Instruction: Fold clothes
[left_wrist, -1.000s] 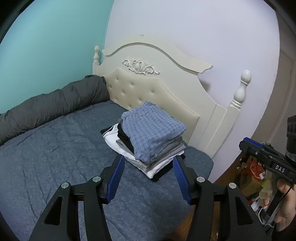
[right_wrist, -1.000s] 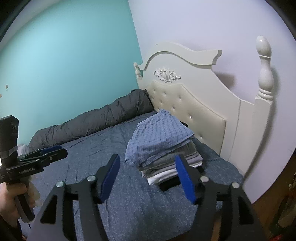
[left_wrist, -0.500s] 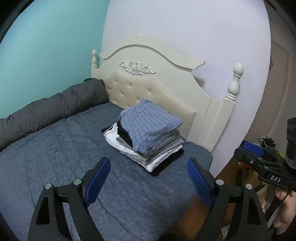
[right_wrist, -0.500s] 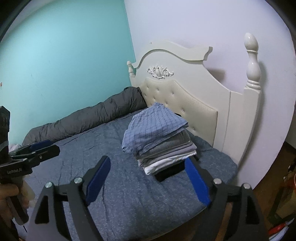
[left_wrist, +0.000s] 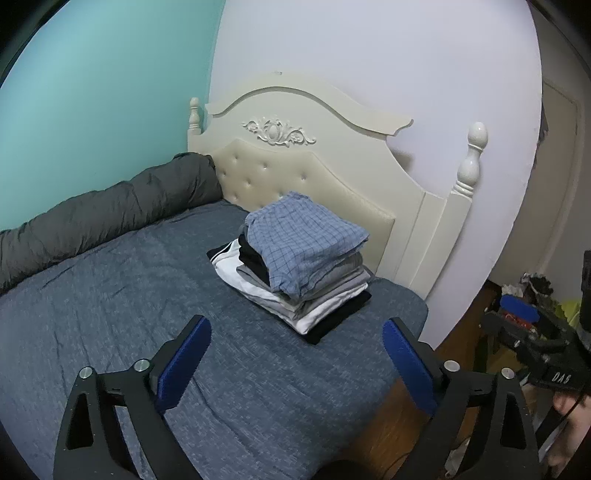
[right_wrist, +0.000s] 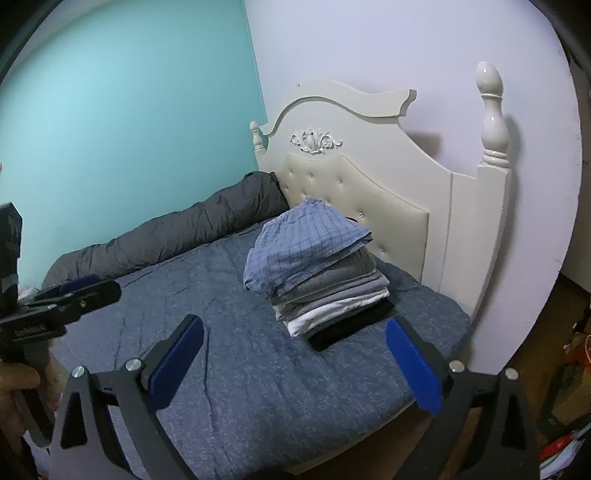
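Backing off from the stack of clothes (left_wrist: 303, 258) looks like the step in hand: left gripper (left_wrist: 295, 360) and right gripper (right_wrist: 295, 363) jaws have just been opening, now wide, nothing between them. Stack sits on the bed (left_wrist: 110, 288) near the headboard (left_wrist: 314, 166), blue checked piece on top (slightly rumpled). Next garment must be found; none is seen.

Lower garments in the stack of folded clothes (left_wrist: 295, 273) show edges only; the blue checked shirt (right_wrist: 303, 243) covers their tops. Clutter on the floor (left_wrist: 532, 291) at right is too dark and small to identify. Grey duvet roll (right_wrist: 166, 236) is partly hidden behind the left gripper (right_wrist: 62, 299).
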